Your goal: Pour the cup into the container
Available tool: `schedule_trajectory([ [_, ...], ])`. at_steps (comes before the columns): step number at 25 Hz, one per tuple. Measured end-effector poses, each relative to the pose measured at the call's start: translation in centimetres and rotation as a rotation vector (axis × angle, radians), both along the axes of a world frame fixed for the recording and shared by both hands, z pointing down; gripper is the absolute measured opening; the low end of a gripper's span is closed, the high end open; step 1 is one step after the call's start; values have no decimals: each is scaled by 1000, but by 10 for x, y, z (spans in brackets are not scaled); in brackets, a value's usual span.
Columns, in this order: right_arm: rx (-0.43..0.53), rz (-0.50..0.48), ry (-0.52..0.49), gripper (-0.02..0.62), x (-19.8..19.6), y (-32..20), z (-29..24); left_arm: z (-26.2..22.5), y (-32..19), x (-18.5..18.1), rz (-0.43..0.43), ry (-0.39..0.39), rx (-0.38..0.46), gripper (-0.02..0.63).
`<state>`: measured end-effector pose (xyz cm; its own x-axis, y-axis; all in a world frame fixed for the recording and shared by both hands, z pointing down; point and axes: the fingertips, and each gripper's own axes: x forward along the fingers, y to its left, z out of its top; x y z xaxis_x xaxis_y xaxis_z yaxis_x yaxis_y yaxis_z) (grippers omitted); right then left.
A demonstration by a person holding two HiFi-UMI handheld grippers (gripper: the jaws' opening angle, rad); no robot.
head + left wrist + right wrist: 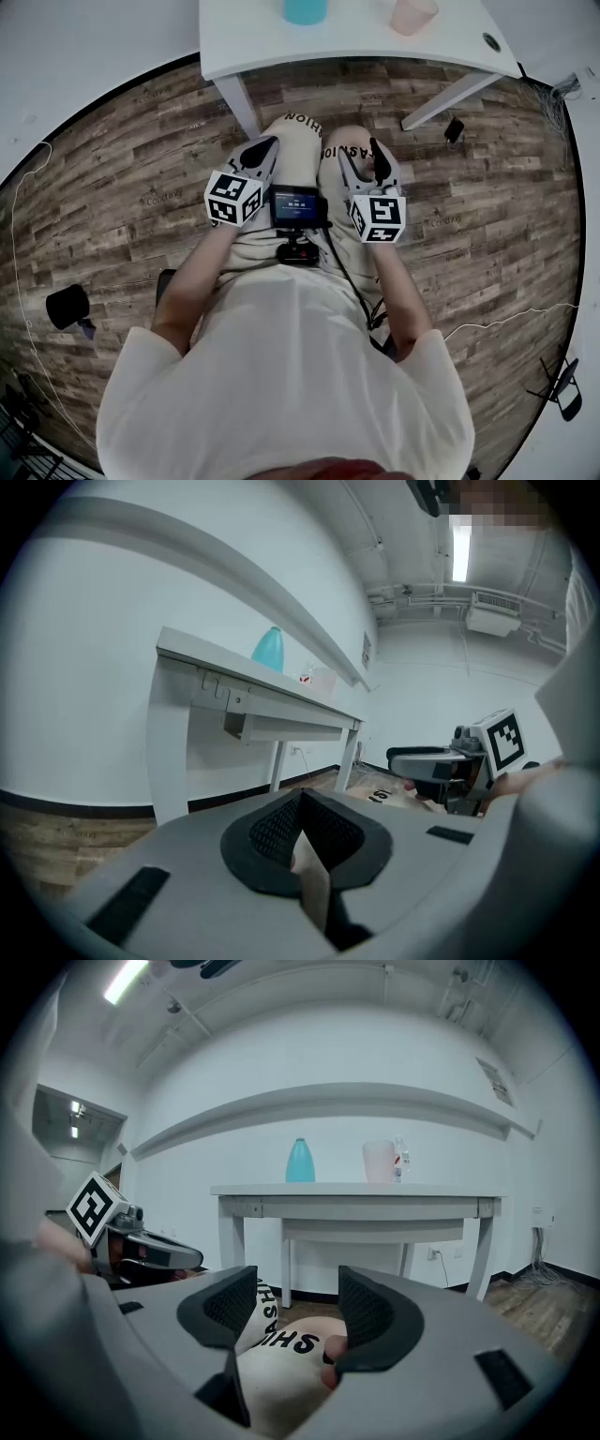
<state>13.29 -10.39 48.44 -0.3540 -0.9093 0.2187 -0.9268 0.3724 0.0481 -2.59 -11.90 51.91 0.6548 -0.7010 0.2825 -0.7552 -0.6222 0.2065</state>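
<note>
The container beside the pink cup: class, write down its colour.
Teal. The container shows best in the right gripper view.

Person, as equipped: pale short-sleeved T-shirt [281,375]; light trousers [302,141], black lettering. Black screen unit [298,205] at the waist, black cable [349,277] trailing below it. Flanking it, left gripper [259,150] and right gripper [364,157]: grey shells, black ribbed pads (marker cubes [232,197] white, black squares).
</note>
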Motion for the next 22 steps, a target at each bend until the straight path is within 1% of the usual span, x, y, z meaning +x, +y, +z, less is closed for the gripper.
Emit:
schedule_trajectory([
  [6, 0, 6, 9, 278, -1, 1, 3, 1, 0, 1, 1, 7, -1, 12],
  [13, -46, 6, 28, 276, -6, 1, 16, 1, 2, 8, 7, 7, -23, 11],
  [16, -61, 4, 46, 262, -9, -2, 20, 3, 1, 10, 7, 6, -38, 11],
  [22, -67, 12, 29, 250, -5, -8, 22, 6, -7, 8, -2, 48, -75, 11],
])
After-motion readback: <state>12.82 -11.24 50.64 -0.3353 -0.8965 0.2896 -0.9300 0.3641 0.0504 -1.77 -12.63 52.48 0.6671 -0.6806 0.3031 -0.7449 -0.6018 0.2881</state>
